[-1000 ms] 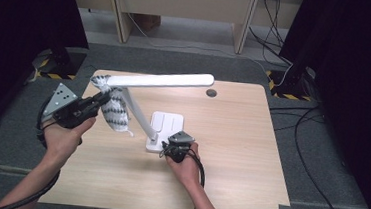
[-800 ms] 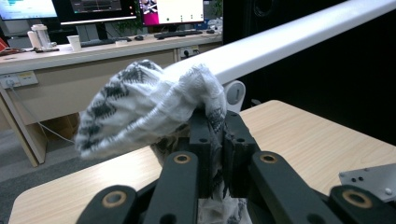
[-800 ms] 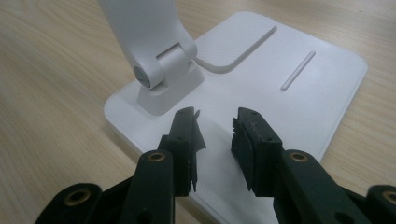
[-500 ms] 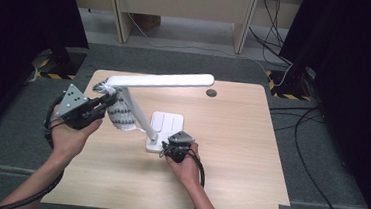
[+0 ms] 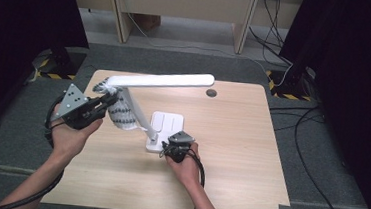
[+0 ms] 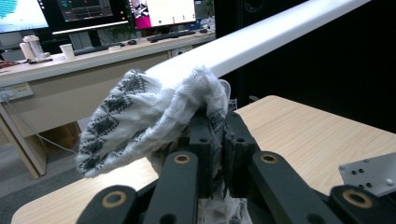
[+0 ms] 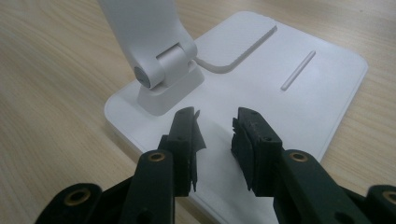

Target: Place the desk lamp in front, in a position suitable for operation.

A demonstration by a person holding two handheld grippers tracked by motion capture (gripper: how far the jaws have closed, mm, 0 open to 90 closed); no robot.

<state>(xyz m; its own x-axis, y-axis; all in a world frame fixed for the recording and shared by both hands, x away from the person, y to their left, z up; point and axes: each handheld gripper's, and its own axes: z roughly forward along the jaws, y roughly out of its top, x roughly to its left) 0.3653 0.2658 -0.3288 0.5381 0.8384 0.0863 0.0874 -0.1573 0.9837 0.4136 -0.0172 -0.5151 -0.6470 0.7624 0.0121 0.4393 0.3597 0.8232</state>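
A white desk lamp stands on the wooden table (image 5: 240,149), its long head (image 5: 160,81) level above a flat base (image 5: 169,122). My left gripper (image 5: 108,100) is shut on a white cloth with a dark zigzag pattern (image 5: 121,112). The cloth is held against the lamp's arm just under the left end of the head. In the left gripper view the cloth (image 6: 140,116) bunches over my jaws (image 6: 217,121) and touches the lamp head (image 6: 261,42). My right gripper (image 5: 169,146) rests at the base's near edge. Its jaws (image 7: 215,119) stand apart over the base plate (image 7: 289,107) near the hinge (image 7: 163,70), nothing between them.
A small round grommet (image 5: 211,92) sits in the table's far edge. Cables (image 5: 286,67) run over the floor at the back right. A desk with monitors (image 6: 93,14) shows behind the lamp in the left gripper view.
The left gripper has turned slightly and edged toward the lamp, so the cloth sits closer under the head's end. The right gripper has stayed put on the base.
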